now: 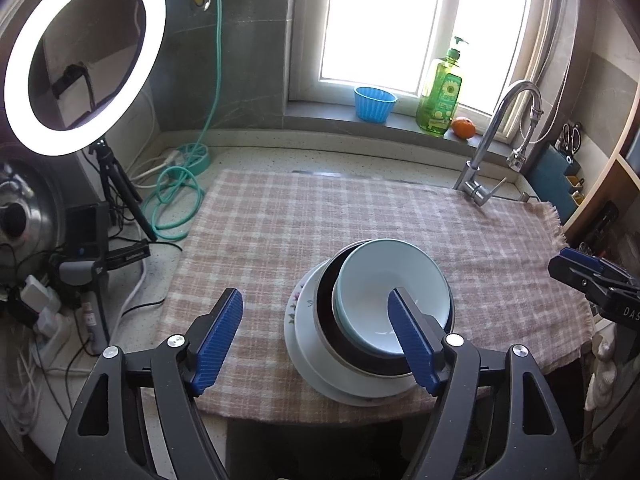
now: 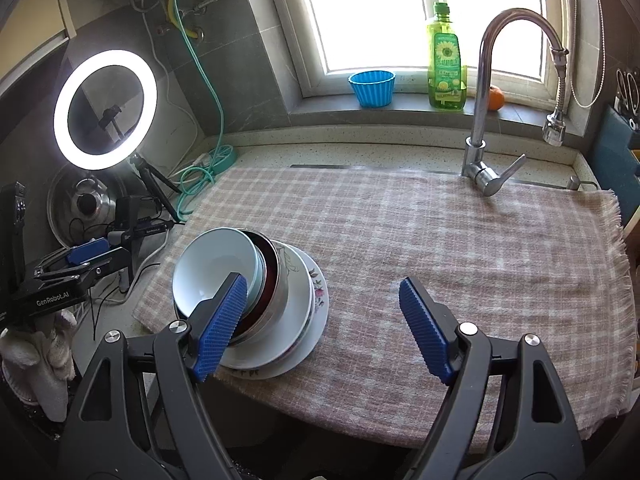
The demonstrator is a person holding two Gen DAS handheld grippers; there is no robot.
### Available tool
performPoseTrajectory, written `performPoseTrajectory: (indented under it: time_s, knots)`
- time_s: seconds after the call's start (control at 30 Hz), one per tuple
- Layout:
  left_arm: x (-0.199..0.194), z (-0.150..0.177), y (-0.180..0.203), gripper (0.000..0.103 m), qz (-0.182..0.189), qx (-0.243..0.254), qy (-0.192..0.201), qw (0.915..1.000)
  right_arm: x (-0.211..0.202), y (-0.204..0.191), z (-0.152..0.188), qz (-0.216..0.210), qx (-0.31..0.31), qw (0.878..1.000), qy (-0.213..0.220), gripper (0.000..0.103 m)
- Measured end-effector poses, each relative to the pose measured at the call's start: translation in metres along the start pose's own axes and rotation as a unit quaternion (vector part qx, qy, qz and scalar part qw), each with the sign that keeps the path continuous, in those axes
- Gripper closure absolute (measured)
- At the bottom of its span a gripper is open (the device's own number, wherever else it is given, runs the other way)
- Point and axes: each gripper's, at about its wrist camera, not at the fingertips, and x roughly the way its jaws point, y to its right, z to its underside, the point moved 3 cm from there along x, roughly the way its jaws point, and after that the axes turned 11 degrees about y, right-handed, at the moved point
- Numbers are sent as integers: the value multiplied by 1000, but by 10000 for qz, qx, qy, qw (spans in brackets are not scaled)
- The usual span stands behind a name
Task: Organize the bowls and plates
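At the near edge of the desk, both tools are held above the checked cloth with nothing in their grasp. The left tool has its blue fingers spread wide; one of them shows in front of the stacked dishes, but neither presses on anything. The right tool is spread just as wide, its fingers over bare cloth and the edge of the stack, gripping nothing.

The stack sits on the cloth close to the desk's near edge, toward the left side. At the bottom lie white plates, the lowest with a flower pattern on its rim. On them rests a steel bowl with a dark inside, and nested in that is a pale blue-white bowl, empty. The bowls lean slightly and sit off-centre on the plates.

Farther back, the cloth runs to the faucet at the desk's far edge on the right. At the far left corner stand a ring light on a tripod and a coiled green hose. On the windowsill beyond are a blue cup, a green soap bottle and an orange.
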Motion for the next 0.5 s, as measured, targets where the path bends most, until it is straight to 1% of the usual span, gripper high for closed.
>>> performPoseTrajectory:
  time_s: [0.03, 0.07, 0.1, 0.23, 0.3, 0.33, 0.5]
  knots:
    - [-2, 1, 2, 23, -48, 33, 10, 10000, -4, 1, 0, 43, 10, 10000, 62, 17]
    - [-4, 1, 4, 23, -100, 60, 28, 9999, -7, 2, 0, 84, 8, 9999, 134, 12]
    - [-7, 0, 5, 23, -137, 53, 78, 9999, -11, 3, 0, 122, -11, 9997, 215, 10]
    - [-16, -1, 10, 23, -162, 6, 211, 9996, -19, 0, 0, 277, -197, 9987, 375, 9]
    - [-20, -3, 13, 23, -214, 26, 274, 9994, -20, -2, 0, 307, -325, 9983, 386, 7]
    - [-21, -4, 13, 23, -241, 12, 319, 9992, -20, -4, 0, 321, -381, 9979, 406, 5]
    - [-23, -6, 15, 23, -262, -96, 360, 9990, -21, -7, -2, 266, -490, 9975, 445, 4]
